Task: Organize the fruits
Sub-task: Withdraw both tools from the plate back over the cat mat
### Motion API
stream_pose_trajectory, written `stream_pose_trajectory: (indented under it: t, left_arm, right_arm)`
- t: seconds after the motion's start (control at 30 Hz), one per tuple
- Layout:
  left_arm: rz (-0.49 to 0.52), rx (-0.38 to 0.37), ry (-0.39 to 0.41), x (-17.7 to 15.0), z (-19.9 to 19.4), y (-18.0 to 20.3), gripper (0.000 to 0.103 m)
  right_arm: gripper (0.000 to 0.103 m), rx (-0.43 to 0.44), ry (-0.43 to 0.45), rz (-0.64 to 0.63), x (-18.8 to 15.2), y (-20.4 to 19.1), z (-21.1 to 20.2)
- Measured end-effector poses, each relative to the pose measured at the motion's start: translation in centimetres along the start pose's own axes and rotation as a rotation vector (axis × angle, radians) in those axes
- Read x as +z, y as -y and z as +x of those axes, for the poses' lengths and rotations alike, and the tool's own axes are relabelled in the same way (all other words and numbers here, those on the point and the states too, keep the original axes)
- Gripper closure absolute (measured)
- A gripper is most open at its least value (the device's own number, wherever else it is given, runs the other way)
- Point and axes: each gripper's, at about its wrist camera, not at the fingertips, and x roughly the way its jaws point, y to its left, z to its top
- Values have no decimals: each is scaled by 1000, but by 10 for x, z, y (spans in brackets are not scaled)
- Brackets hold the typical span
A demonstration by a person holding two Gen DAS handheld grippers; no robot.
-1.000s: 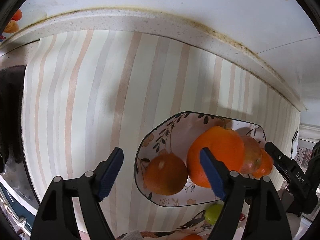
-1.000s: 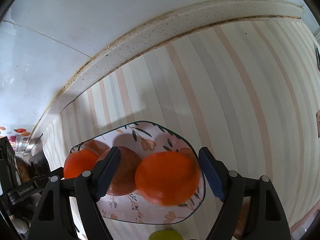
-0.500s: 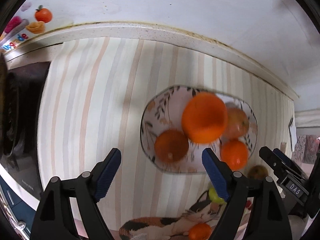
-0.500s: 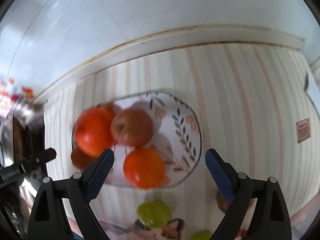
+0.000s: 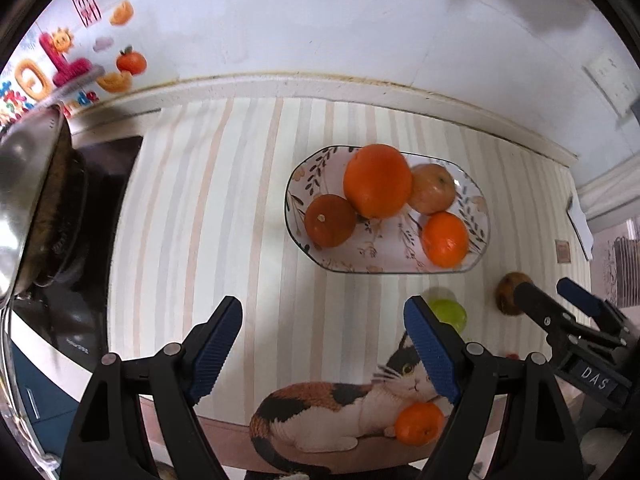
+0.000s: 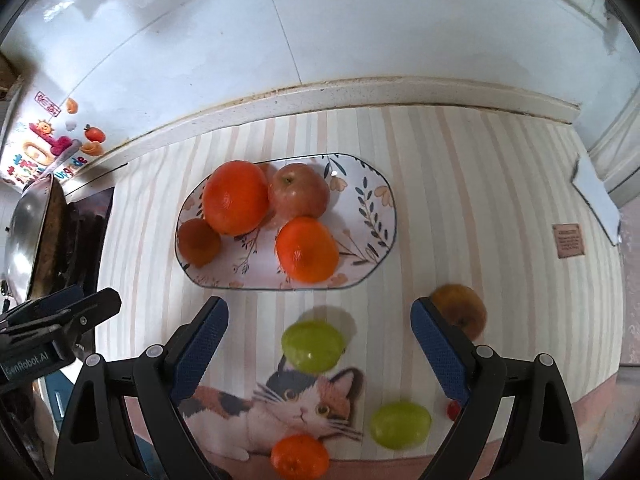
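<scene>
Four fruits sit on the plate (image 6: 372,184), both grippers (image 5: 322,344) (image 6: 320,344) are wide apart holding nothing, so next grab the green fruit (image 6: 312,346) near the counter's front edge.

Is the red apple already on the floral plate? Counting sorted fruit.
Yes, the red apple lies on the floral plate among three oranges.

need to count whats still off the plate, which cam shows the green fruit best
The right wrist view: both green fruits show whole on the cloth, one between the open fingers, another nearer the edge. The left wrist view shows only one, partly hidden behind the left gripper's finger.
</scene>
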Motion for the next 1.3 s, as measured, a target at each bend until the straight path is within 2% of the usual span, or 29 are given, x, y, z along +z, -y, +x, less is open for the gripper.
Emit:
stream_pose_trajectory:
  t: [0.1,0.57,0.73,0.87,0.97,1.07,1.3]
  left_arm:
    - [22,6,40,-12,-17,6,20]
    - [67,-39,187,-54,-93,23,20]
    - [69,-53,210,-64,-107,25,20]
    - [73,-61,202,-70,-107,29,20]
    - [88,-54,164,-76,-94,35,20]
    - [117,-52,85,-84,-65,46,20]
    - [198,-117,-224,-115,40,83,21]
  right_arm:
    - [8,-25,50,-20,-11,-3,-25]
    - [8,-33,212,-20,-54,-13,-123]
    - [8,-20,249,-12,-65,-14,-148]
    - [8,9,244,18,-72,-9,-152]
    - [8,24,205,48,-77,1,-142]
    - [8,9,158,79,-82,17,-122]
    - [9,-6,-32,201,-112,75,-44]
